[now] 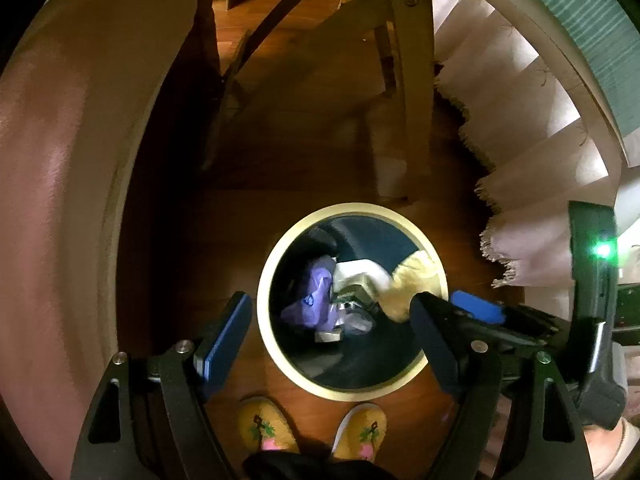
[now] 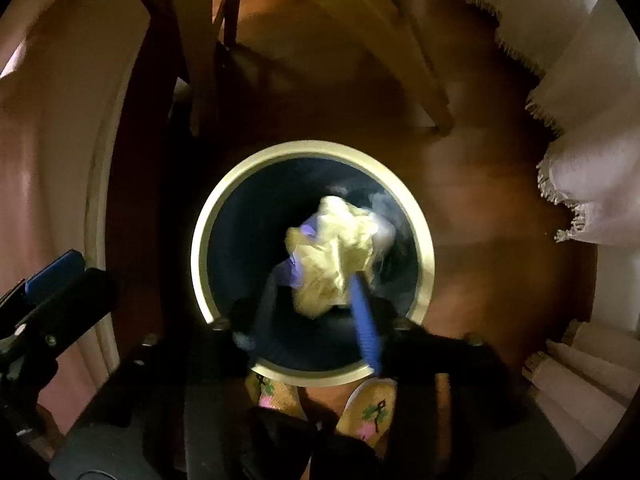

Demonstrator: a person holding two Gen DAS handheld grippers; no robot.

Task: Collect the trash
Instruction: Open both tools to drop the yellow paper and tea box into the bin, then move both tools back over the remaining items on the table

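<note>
A round trash bin with a pale rim (image 1: 280,364) stands on the wooden floor, seen from above in both views; its rim also shows in the right wrist view (image 2: 200,248). It holds purple wrapping (image 1: 312,300), a white box and other scraps. My right gripper (image 2: 320,292) is shut on a crumpled yellowish paper wad (image 2: 336,256) and holds it over the bin mouth; the wad also shows in the left wrist view (image 1: 408,280). My left gripper (image 1: 332,336) is open and empty above the bin's near side.
The person's yellow slippers (image 1: 312,428) stand just in front of the bin. A pale wall or cabinet (image 1: 60,200) is on the left. Wooden chair legs (image 1: 408,80) are behind the bin. A fringed white cloth (image 1: 520,160) hangs at the right.
</note>
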